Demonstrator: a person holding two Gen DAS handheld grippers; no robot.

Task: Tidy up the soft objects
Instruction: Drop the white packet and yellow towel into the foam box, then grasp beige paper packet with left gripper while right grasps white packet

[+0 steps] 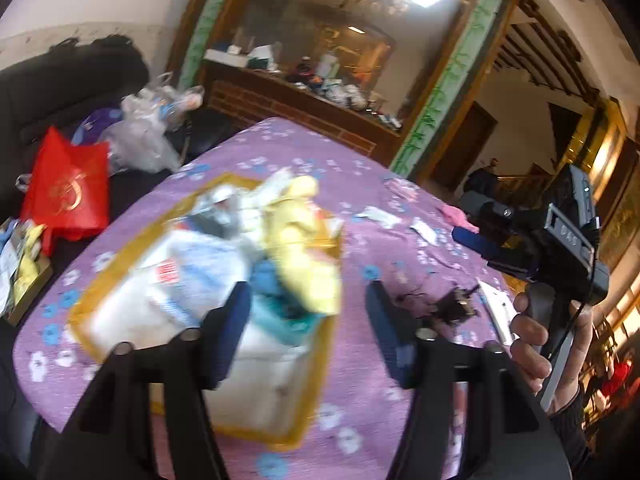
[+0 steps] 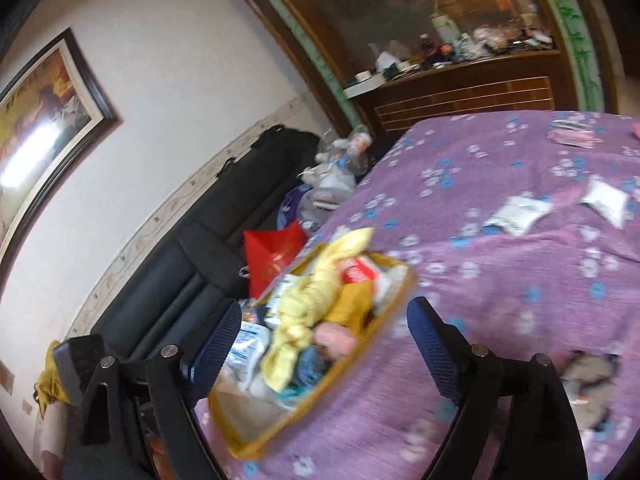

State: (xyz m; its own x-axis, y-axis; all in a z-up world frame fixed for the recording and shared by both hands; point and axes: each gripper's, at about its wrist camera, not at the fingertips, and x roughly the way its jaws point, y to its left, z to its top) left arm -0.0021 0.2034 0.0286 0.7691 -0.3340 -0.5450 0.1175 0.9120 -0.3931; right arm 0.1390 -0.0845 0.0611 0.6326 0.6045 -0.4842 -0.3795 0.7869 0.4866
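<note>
A yellow-rimmed tray [image 1: 116,248] sits on the purple flowered tablecloth [image 1: 360,184], filled with soft things: a yellow cloth [image 1: 304,240], a teal item [image 1: 280,312] and white plastic packets [image 1: 192,276]. My left gripper [image 1: 308,320] is open and empty, just above the tray's near end. The tray [image 2: 384,320] and yellow cloth [image 2: 308,300] also show in the right wrist view. My right gripper [image 2: 324,344] is open and empty over the tray; it also shows in the left wrist view [image 1: 476,236], held at the table's right.
Small white packets [image 2: 516,212] and a pink item [image 1: 456,214] lie on the cloth's far side. A dark object [image 1: 456,308] and a white flat piece [image 1: 496,312] lie at right. A dark sofa [image 2: 192,256] with a red bag [image 1: 68,196] and plastic bags [image 1: 148,136] stands left.
</note>
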